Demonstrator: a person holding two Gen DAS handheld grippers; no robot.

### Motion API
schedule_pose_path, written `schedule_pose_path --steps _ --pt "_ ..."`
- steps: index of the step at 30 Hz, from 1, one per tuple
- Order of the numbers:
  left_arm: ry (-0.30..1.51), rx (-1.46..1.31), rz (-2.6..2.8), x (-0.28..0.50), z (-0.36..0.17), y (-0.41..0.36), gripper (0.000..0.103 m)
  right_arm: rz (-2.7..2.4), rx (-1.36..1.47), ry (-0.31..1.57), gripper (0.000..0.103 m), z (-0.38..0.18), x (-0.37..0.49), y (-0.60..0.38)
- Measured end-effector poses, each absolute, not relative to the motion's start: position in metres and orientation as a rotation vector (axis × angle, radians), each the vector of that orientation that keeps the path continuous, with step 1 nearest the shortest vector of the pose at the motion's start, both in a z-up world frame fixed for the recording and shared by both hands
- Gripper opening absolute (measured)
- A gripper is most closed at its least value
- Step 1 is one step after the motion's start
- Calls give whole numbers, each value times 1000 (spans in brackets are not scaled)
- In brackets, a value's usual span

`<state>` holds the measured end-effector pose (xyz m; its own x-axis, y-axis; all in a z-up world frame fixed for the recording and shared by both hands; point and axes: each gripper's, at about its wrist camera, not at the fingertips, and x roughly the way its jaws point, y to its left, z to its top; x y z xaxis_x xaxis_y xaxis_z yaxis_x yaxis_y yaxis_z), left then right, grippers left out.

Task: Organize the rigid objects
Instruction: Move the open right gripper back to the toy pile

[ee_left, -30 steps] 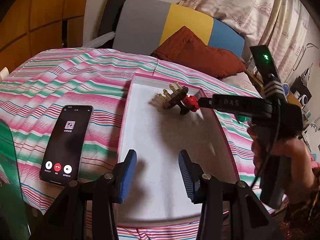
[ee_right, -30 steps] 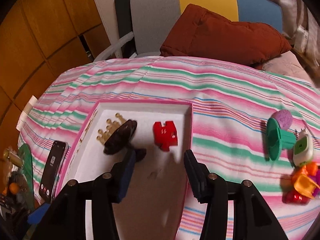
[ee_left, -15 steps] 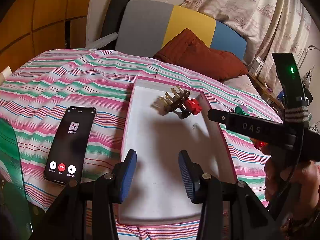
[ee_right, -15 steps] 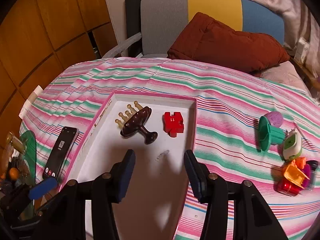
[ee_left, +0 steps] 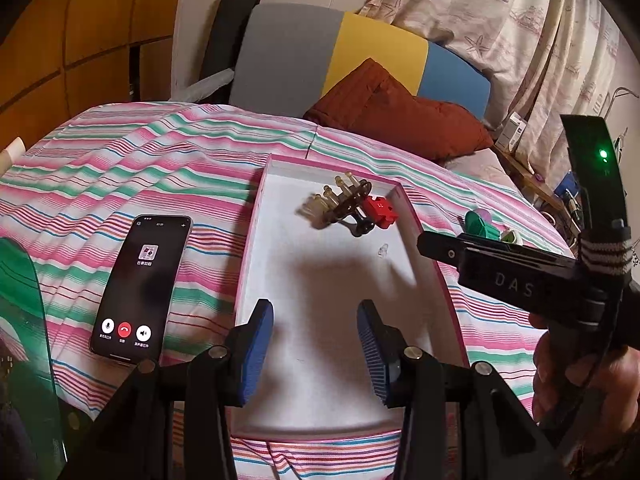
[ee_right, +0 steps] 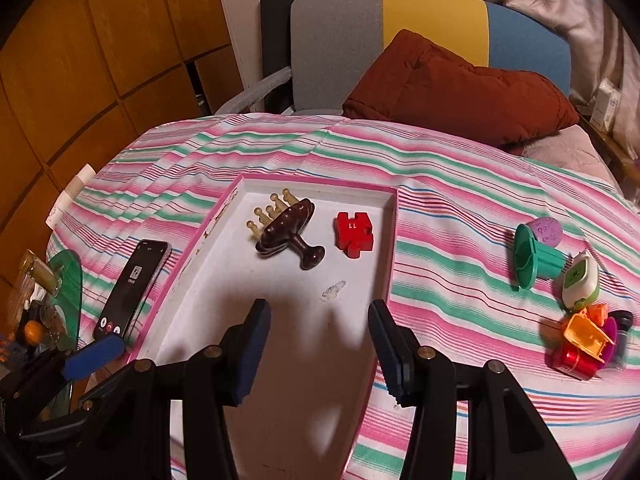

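Striped cloth (ee_right: 460, 208) in pink, green and white is spread over the whole surface, with a rust-brown cushion (ee_right: 460, 84) and a grey, yellow and blue chair back (ee_right: 420, 32) seen along the upper edge of both views. At frame centre a shallow white tray (ee_right: 384, 248) with a pink rim is laid on the cloth, its long axis running from the bottom of the frame towards the top. Left of it a dark phone (ee_left: 142, 284) is set flat, long axis parallel to the tray.

Inside the tray's far end a dark brown massager (ee_right: 288, 228) with pale knobbed prongs is seen lying on its side, prongs directed to the upper left and its glossy stem to the lower right. Just right of it, apart, a red block (ee_right: 354, 234) with notched edges is laid flat. A small clear scrap (ee_right: 333, 291) is seen nearer.

On the cloth at right a green plastic cup (ee_right: 534, 258), a white-and-green case (ee_right: 580, 280) and an orange-and-red toy cluster (ee_right: 586, 338) are grouped.

The left gripper (ee_left: 316, 344) and the right gripper (ee_right: 320, 344) are both held spread wide over the tray's near end, nothing between their ribbed blue pads.
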<state>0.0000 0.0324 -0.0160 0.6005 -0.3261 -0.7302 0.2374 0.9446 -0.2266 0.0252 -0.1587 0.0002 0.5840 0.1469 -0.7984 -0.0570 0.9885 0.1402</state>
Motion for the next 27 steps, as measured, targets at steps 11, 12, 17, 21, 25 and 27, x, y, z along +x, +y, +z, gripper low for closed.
schedule_pose_path --steps 11,12,17,21,25,27 --pt "871 -155 -470 -12 -17 8 44 58 101 952 53 -4 -6 -202" --pt "868 -148 -485 -14 -17 2 44 48 105 956 53 -6 -9 -207" --pt "854 -83 -521 -26 -14 -20 44 -7 99 971 53 -11 -23 -242" --pt "855 -50 -556 -30 -12 -38 44 -65 77 967 53 -15 -29 -276" --pt "857 -11 -580 -34 -11 -53 44 -142 111 920 53 -11 -29 -320" --pt "851 11 -595 -35 -10 -62 44 -192 126 896 53 -7 -27 -345"
